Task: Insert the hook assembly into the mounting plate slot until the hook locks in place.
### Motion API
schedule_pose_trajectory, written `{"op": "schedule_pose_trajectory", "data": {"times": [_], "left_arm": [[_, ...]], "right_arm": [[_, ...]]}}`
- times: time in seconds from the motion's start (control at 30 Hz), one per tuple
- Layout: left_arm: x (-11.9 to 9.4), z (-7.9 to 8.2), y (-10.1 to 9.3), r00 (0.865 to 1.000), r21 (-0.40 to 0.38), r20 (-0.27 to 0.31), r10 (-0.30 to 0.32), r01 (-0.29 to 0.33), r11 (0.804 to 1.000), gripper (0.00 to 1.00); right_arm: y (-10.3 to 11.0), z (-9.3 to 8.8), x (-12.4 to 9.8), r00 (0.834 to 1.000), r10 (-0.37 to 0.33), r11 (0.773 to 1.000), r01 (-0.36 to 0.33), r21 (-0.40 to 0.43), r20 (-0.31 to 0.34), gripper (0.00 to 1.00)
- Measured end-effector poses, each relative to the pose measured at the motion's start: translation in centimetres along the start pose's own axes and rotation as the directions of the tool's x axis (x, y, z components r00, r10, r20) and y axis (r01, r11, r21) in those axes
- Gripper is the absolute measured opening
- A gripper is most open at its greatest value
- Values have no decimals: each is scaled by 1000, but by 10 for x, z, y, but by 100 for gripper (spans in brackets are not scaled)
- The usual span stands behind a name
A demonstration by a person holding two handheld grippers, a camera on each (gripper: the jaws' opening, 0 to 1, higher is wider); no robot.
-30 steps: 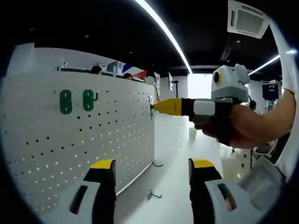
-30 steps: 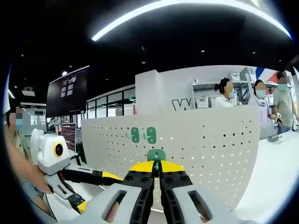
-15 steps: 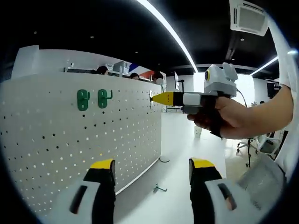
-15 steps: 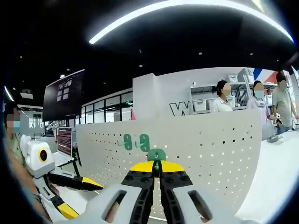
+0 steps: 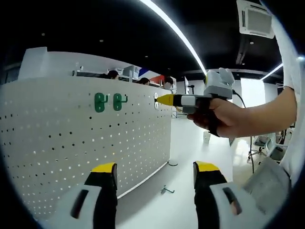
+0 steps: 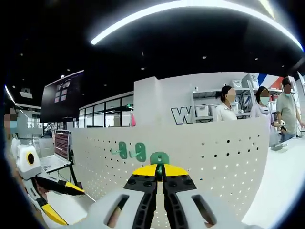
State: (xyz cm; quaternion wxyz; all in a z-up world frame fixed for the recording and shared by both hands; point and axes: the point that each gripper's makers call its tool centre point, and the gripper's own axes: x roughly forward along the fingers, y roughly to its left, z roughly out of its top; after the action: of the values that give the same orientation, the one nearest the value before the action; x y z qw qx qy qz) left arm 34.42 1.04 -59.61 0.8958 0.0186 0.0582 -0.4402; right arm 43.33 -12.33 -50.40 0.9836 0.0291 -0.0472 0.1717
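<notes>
Room: office hall with a black ceiling, long light strips [image 5: 174, 31] overhead and a ceiling air vent [image 5: 256, 20]; three people [image 6: 259, 107] stand behind the board in the right gripper view.
Surface: white table [image 5: 190, 157] carrying an upright white pegboard [image 5: 71, 152], the mounting plate, full of small holes.
Count on board: two green hook plates [image 5: 108, 102] side by side near the pegboard's top edge, one with a small hook arm pointing toward the board's far end.
Count in grip: one green hook assembly [image 6: 159, 158], a rounded green plate with a slot, seen edge-up above the yellow jaw tips.
Count on table: one small metal hook [image 5: 166, 190] lying loose near the pegboard's bottom edge.
Right gripper [image 6: 159, 170]: jaws pressed together on the hook assembly; in the left gripper view its yellow tip sits at the pegboard's far top corner, held by a hand [image 5: 217, 119].
Hook assembly versus board: in front of the pegboard's face, just beside the two mounted plates in the right gripper view; whether it touches the board cannot be told.
Left gripper [image 5: 155, 174]: jaws well apart, nothing between them, over the table beside the pegboard's lower edge.
Other: a dark wall screen [image 6: 59, 98] and a laptop [image 6: 59, 145] beyond the board's end.
</notes>
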Motion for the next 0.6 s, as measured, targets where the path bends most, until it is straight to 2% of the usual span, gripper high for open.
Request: {"op": "schedule_pose_trajectory", "data": {"times": [0.6], "left_arm": [[-28, -9, 14, 997, -18, 4, 71, -71, 997, 67]], "right_arm": [[1, 12, 28, 1000, 1, 999, 0, -51, 32, 1]]}}
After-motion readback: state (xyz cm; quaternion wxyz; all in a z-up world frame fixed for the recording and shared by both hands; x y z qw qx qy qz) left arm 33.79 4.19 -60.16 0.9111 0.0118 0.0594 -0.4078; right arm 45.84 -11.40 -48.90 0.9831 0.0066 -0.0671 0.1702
